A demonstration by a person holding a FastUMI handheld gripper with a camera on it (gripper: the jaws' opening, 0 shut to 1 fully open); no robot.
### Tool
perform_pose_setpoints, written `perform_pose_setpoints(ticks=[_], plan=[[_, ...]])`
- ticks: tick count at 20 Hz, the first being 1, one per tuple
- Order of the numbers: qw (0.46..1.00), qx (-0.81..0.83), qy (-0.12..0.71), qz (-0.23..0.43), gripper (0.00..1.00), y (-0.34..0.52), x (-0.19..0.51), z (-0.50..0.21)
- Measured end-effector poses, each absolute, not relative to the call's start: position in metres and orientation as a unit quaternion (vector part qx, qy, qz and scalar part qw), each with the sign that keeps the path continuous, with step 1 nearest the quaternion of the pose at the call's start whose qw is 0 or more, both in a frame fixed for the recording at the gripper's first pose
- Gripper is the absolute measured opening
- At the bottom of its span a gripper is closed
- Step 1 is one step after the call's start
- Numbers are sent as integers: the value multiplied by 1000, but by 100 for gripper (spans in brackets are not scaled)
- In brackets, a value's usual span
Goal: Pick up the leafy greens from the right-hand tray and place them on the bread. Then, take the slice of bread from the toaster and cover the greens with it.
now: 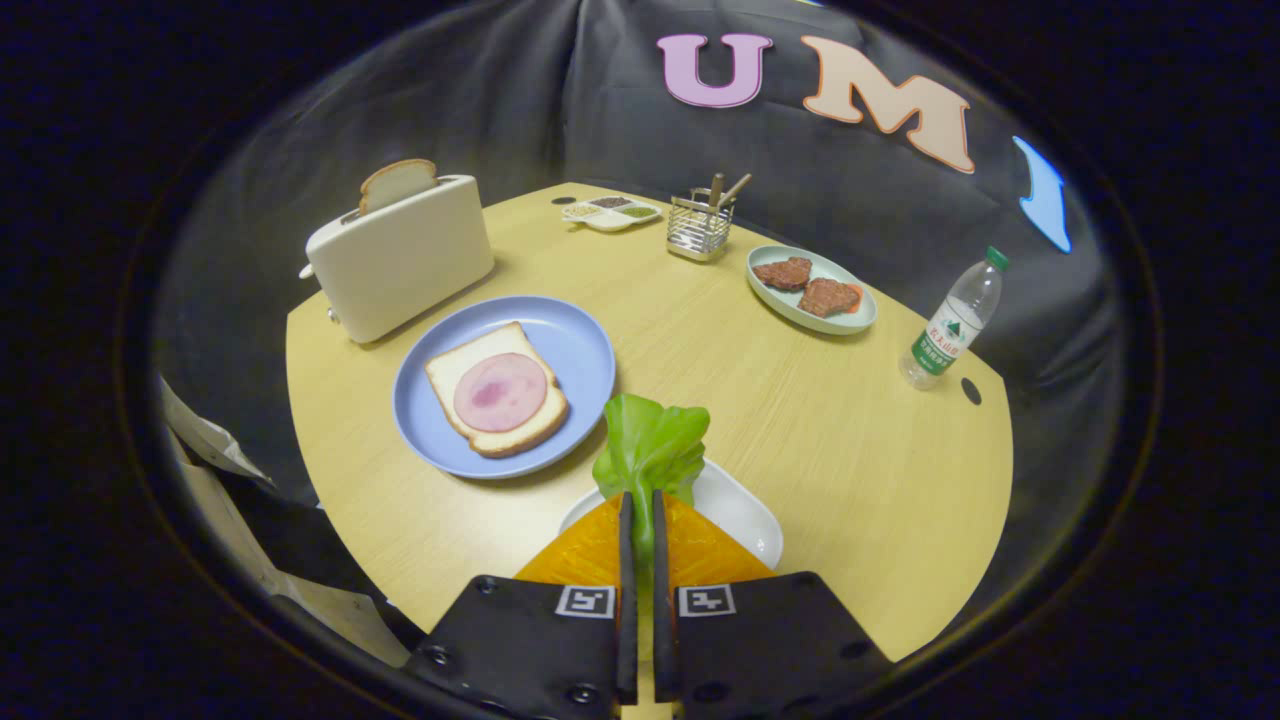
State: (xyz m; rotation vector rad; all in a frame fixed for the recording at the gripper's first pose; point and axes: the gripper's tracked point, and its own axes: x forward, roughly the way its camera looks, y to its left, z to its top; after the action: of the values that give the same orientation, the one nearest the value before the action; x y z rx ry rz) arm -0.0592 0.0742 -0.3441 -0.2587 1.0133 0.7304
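Observation:
My gripper [640, 505] is shut on the stalk of the leafy greens [650, 447], which stick up ahead of the fingertips, lifted above a white tray [745, 515]. Beyond and to the left lies a blue plate [575, 340] with a slice of bread [497, 390] topped by a round of pink ham [500, 392]. Farther back on the left stands a white toaster [400, 255] with a second bread slice [397, 183] poking out of its slot.
A green plate [812, 290] with two meat patties sits at the back right, a wire cutlery holder [699, 225] and a small condiment dish [611, 212] behind it. A water bottle [953, 320] stands near the table's right edge. Bare wooden tabletop [800, 420] lies between.

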Motion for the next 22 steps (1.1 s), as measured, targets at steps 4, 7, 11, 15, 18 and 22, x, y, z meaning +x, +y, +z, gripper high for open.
perform_pose_setpoints(ticks=[4,7,11,15,18,22], plan=[[807,-124,468,339,9,90,-63,-333],[808,-126,463,342,9,104,-65,-323],[808,-126,458,348,9,125,-66,-315],[808,-124,454,354,9,146,-66,-311],[806,-122,453,360,9,164,-67,-311],[802,-123,452,370,9,188,-68,-312]])
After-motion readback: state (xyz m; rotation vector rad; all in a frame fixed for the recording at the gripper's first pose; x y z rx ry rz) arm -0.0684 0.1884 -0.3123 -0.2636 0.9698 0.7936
